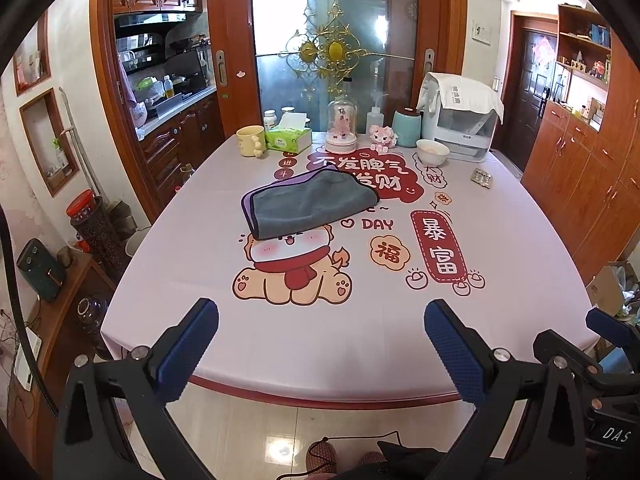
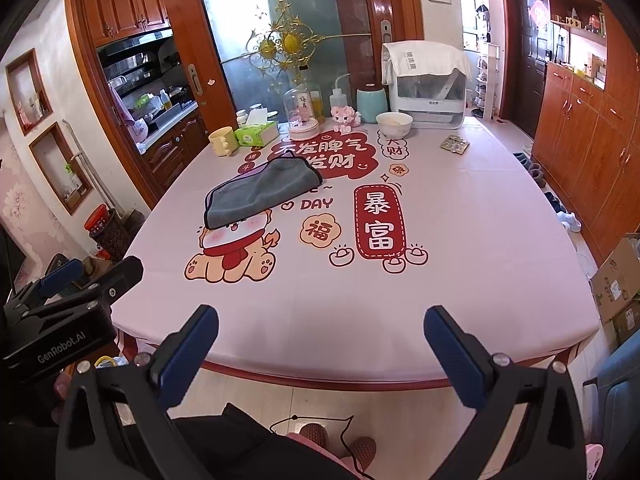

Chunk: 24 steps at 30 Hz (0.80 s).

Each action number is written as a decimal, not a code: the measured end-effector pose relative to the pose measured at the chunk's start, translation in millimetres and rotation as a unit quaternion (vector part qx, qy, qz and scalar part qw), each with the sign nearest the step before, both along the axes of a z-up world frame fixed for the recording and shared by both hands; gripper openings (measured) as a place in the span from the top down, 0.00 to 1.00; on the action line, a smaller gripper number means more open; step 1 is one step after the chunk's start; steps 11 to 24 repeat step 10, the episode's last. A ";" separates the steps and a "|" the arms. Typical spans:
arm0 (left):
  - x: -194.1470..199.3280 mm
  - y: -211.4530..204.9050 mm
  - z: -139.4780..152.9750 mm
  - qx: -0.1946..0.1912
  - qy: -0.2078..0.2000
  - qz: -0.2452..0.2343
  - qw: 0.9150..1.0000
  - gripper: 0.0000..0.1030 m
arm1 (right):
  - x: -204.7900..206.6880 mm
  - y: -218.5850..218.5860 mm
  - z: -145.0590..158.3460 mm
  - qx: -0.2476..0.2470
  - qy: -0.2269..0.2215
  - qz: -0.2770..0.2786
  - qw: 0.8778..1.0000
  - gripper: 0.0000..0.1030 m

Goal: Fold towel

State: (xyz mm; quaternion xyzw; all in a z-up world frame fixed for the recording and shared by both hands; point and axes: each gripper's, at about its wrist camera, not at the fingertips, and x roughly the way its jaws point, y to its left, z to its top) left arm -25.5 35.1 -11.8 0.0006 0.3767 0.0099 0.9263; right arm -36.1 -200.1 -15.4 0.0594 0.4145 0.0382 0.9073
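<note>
A grey towel (image 1: 310, 204) with a purple edge lies folded on the pink printed tablecloth (image 1: 360, 320), past the middle of the table; it also shows in the right wrist view (image 2: 262, 194). My left gripper (image 1: 320, 344) is open and empty, held above the table's near edge, well short of the towel. My right gripper (image 2: 320, 350) is open and empty, also at the near edge. The left gripper's body (image 2: 68, 300) shows at the left of the right wrist view.
Along the far edge stand a yellow mug (image 1: 251, 141), a tissue box (image 1: 289, 138), a glass dome (image 1: 341, 124), a pink toy (image 1: 382, 137), a teal canister (image 1: 407, 128), a white bowl (image 1: 432, 151) and a white appliance (image 1: 460, 120). A pill blister pack (image 1: 482, 178) lies at right.
</note>
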 end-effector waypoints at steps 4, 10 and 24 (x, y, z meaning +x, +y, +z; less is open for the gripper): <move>-0.6 0.9 0.7 0.000 0.000 0.000 1.000 0.01 | 0.2 0.2 -0.2 0.000 0.001 0.000 1.000 0.00; -0.6 2.1 -0.2 0.000 0.001 0.000 1.000 0.01 | 1.9 1.6 -2.2 0.000 0.003 0.002 1.000 0.00; -0.6 2.1 -0.2 0.000 0.001 0.000 1.000 0.01 | 1.9 1.6 -2.2 0.000 0.003 0.002 1.000 0.00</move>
